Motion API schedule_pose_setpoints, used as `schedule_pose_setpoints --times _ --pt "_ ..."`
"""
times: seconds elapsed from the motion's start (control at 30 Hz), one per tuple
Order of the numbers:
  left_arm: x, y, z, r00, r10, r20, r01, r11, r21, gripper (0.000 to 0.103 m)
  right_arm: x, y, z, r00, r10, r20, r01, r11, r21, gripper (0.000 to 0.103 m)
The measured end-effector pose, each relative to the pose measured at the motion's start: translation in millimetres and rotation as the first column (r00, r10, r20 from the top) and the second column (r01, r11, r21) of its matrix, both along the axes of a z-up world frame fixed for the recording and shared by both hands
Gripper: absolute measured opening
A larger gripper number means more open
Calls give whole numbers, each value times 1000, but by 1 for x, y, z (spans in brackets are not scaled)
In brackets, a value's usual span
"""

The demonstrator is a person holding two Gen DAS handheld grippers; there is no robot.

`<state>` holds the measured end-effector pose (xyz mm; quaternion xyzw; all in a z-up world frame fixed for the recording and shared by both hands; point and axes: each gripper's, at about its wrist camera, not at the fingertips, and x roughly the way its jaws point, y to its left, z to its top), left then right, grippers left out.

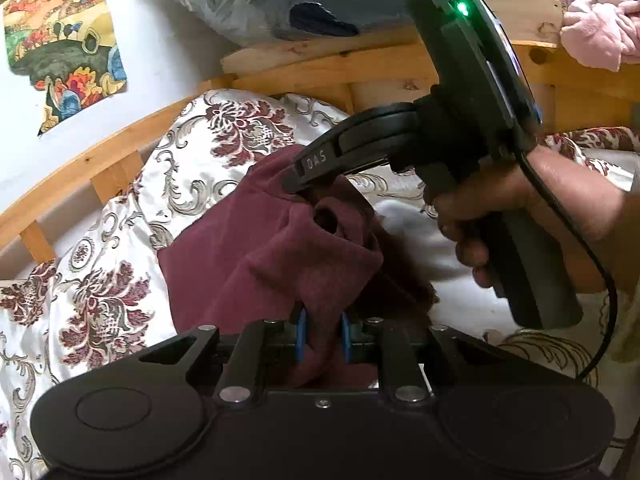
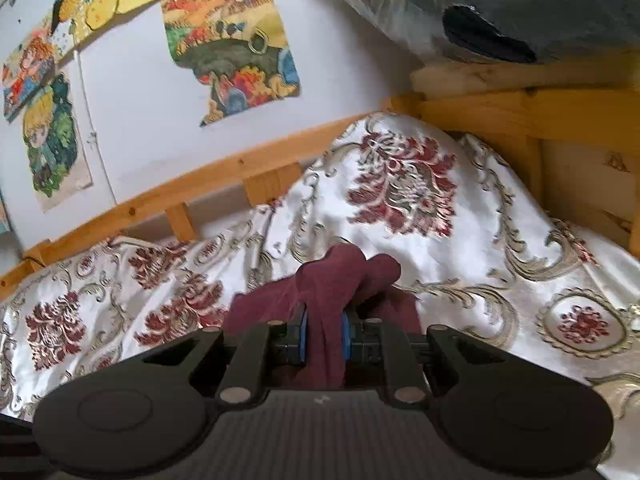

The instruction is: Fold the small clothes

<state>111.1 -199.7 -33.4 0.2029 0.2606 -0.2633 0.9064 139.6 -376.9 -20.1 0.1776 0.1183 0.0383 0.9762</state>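
The left gripper (image 1: 323, 334) is squeezing a fold of the dark red cloth (image 1: 256, 248) between its two blue pads (image 1: 302, 334). The pads are sitting close together with the cloth pinched tight in the middle. The rest of the cloth is stretching up and away in front of this gripper, bunched and wrinkled, over the bed cover (image 1: 100, 280) with its big red flowers.

Ahead of the left gripper and to its right, the right gripper (image 1: 298, 186) is biting the far end of the same cloth — a person's hand (image 1: 480, 216) is holding its black handle, and a black cable (image 1: 600, 300) is hanging down from it.

In the right gripper's own view, the right gripper (image 2: 324, 338) is also clamped on the cloth (image 2: 332, 280), which is poking up in a lump just past its blue pads (image 2: 345, 336).

Beyond both grippers, a wooden bed rail (image 2: 160, 204) is running along a white wall — bright cartoon pictures (image 2: 232, 48) are stuck on the wall above it.
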Motion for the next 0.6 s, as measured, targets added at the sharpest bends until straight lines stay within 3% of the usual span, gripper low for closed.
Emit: schedule_pose_setpoints --times 0.23,0.43,0.6 --pt "-3 3 -8 999 -17 -29 17 1000 -3 22 1 -4 -10 996 -19 -83 17 1000 -26 19" --pt "-5 7 -8 999 -24 -49 23 999 -24 26 2 -6 -14 995 -20 -102 18 999 -28 19" --pt "-8 16 -5 996 -38 -86 30 995 -95 40 4 -9 -16 992 -25 -122 23 1000 -15 21"
